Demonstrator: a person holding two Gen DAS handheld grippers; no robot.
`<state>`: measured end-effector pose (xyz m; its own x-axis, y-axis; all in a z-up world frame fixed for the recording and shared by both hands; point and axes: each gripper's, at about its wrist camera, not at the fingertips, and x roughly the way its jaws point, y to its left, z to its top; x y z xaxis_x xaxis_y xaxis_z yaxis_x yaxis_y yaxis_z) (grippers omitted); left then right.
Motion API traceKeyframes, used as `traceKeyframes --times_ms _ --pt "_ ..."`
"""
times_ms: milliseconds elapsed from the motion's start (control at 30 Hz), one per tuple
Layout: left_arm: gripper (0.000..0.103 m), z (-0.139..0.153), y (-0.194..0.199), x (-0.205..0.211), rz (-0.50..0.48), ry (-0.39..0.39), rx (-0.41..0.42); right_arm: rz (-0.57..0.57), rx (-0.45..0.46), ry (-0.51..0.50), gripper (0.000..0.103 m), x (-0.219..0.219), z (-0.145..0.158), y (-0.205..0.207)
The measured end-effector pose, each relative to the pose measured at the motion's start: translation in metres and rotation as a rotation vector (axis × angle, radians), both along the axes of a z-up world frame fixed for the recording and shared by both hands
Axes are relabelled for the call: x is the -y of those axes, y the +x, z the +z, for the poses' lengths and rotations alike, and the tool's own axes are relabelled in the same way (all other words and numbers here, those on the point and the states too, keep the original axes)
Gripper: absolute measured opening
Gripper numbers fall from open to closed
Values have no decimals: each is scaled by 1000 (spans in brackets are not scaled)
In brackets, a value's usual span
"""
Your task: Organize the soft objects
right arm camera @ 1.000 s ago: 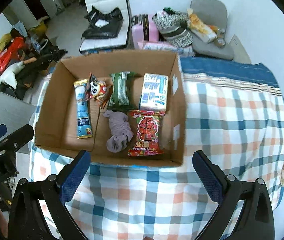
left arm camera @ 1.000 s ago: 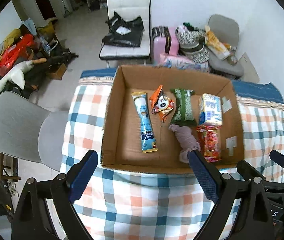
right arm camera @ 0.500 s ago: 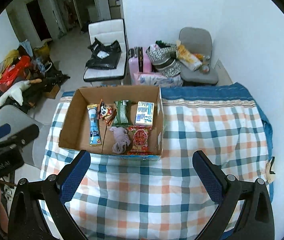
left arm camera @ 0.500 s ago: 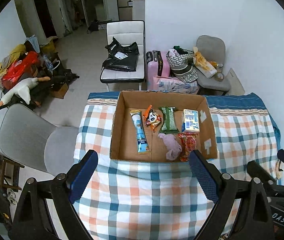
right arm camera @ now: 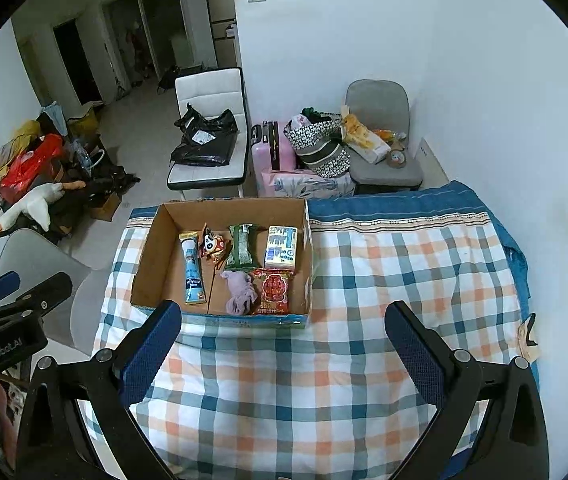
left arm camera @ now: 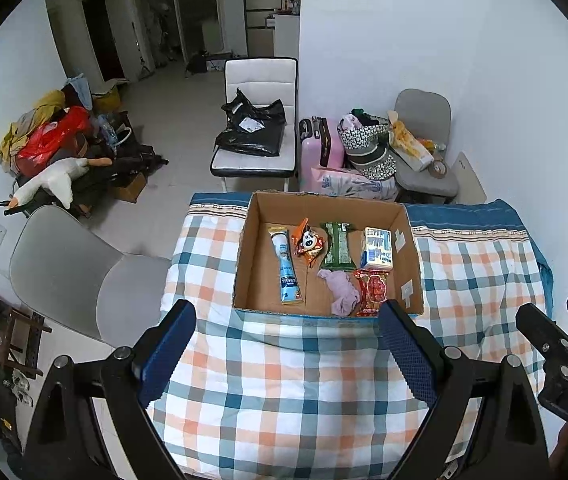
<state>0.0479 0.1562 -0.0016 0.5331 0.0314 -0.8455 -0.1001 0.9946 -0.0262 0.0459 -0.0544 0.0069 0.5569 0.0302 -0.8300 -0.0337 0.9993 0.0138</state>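
So we've got both grippers up above the bed with nothing in them: our left gripper [left arm camera: 287,344] has its blue pads spread wide over the checked blanket [left arm camera: 303,392], and our right gripper [right arm camera: 284,344] is spread just as wide over the same blanket [right arm camera: 383,280]. The cardboard box [left arm camera: 244,256] sits toward the blanket's far left side, its back wall near the blue striped far edge. Inside it, along the back, left to right: a long blue tube pack [left arm camera: 285,268], an orange panda snack bag [left arm camera: 307,242], a green packet [left arm camera: 337,246] and a white-and-blue tissue pack [left arm camera: 377,248]. In front of those, by the box's near wall, a crumpled lilac cloth [left arm camera: 343,292] lies touching a red snack bag [left arm camera: 371,292] on its right. The box's left side is bare cardboard.
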Motion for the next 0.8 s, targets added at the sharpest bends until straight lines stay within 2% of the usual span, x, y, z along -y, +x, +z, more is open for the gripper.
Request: traceKeyframes --times_ms 800 --pt "94 16 -8 11 -15 22 17 -21 22 -19 103 4 18 -9"
